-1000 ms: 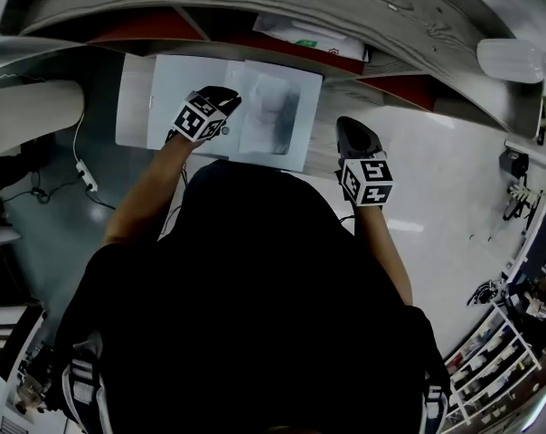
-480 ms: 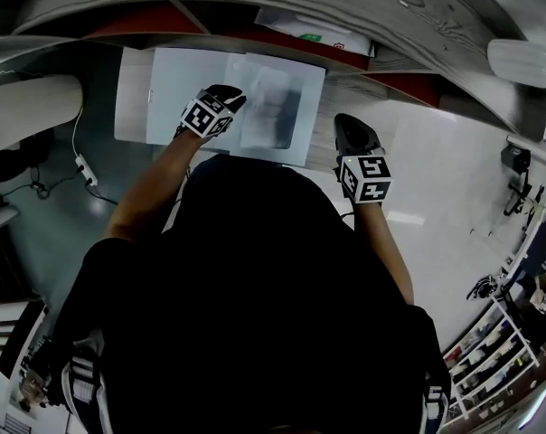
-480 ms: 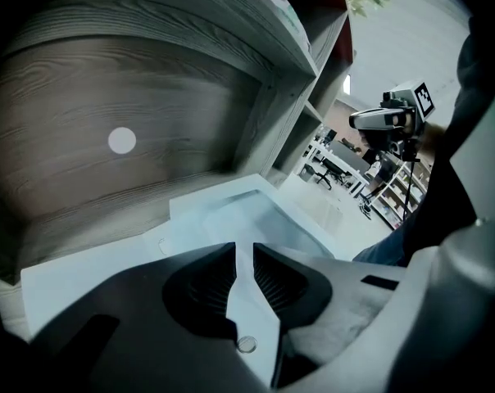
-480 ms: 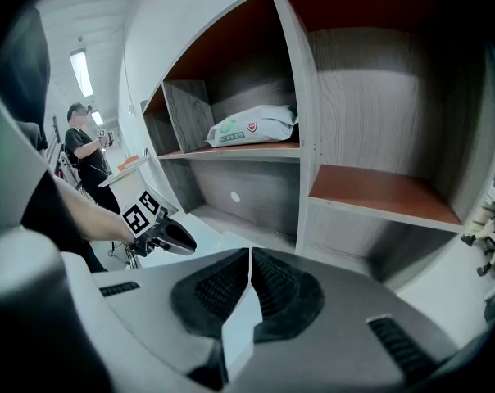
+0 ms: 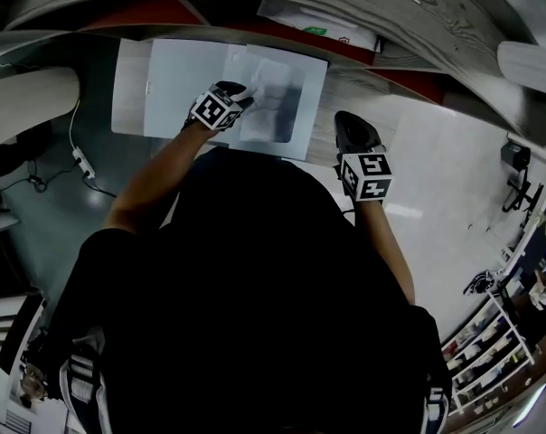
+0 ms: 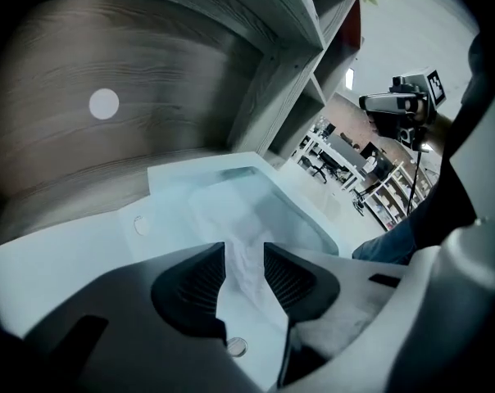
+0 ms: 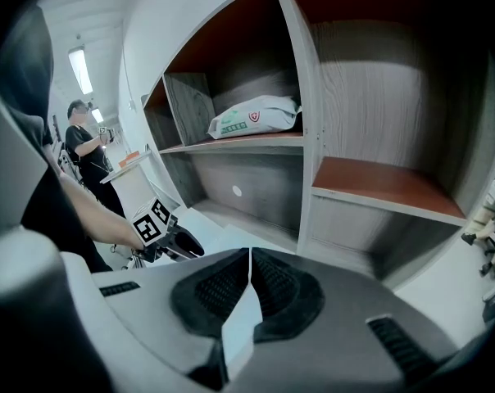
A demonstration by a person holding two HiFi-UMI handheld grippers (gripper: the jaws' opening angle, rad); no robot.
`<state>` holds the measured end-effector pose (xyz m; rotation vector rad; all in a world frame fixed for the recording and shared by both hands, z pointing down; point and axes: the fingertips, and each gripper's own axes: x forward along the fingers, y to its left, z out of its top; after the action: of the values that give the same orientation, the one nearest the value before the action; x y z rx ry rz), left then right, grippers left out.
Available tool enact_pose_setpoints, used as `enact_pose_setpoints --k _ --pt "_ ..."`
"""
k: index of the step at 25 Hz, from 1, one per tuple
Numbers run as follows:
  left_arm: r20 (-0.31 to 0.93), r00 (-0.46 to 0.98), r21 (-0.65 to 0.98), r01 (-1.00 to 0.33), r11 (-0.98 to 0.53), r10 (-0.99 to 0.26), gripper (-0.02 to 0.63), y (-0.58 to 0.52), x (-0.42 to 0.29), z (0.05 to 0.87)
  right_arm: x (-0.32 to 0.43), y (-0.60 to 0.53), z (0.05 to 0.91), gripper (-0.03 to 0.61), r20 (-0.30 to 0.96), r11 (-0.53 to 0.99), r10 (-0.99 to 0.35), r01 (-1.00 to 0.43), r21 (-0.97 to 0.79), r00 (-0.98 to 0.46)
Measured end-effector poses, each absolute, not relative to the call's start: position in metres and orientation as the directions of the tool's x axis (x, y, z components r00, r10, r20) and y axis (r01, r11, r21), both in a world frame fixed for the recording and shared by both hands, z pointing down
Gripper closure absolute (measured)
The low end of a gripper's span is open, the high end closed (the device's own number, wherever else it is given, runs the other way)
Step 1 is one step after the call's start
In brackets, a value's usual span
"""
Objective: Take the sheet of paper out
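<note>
A white translucent folder (image 5: pixel 178 80) lies flat on the floor in front of the shelf unit, with a greyish sheet of paper (image 5: pixel 277 102) on its right half. My left gripper (image 5: pixel 244 89) is low over the folder's middle, at the sheet's left edge. In the left gripper view its jaws (image 6: pixel 246 248) are opening, with a gap between the pads. A crumpled strip of the sheet (image 6: pixel 249 256) shows in that gap and no pad presses on it. My right gripper (image 5: pixel 345 123) hovers to the right of the folder, shut and empty (image 7: pixel 250 256).
A wood-grain shelf unit (image 5: pixel 345 7) with red-brown boards stands just past the folder; a white sack (image 7: pixel 256 115) lies on one shelf. A cable with a plug strip (image 5: pixel 79 161) lies at the left. A person (image 7: pixel 84 150) stands far off.
My left gripper has moved down and farther over the folder, toward the shelf. My right gripper has stayed where it was.
</note>
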<state>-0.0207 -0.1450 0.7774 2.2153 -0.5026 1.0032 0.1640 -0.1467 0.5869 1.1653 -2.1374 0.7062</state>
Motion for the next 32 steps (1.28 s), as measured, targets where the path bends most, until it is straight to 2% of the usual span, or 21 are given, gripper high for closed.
enact_pose_setpoints --k 8,16,32 --pt "0.777 0.622 0.413 -0.616 -0.671 -0.093 0.457 -0.148 -0.022 0.796 0.160 -0.146 0.593 0.561 0.721 0.474 -0.534 -0.863 -0.178 -0.442" --pt "0.799 0.592 0.403 -0.661 -0.633 -0.110 0.457 -0.150 -0.013 0.816 0.156 -0.145 0.595 0.561 0.724 0.477 -0.525 -0.859 -0.185 -0.447" --pt "0.767 0.638 0.535 -0.692 -0.484 -0.064 0.454 -0.152 -0.003 0.837 0.157 -0.142 0.600 0.561 0.732 0.467 -0.514 -0.862 -0.199 -0.447"
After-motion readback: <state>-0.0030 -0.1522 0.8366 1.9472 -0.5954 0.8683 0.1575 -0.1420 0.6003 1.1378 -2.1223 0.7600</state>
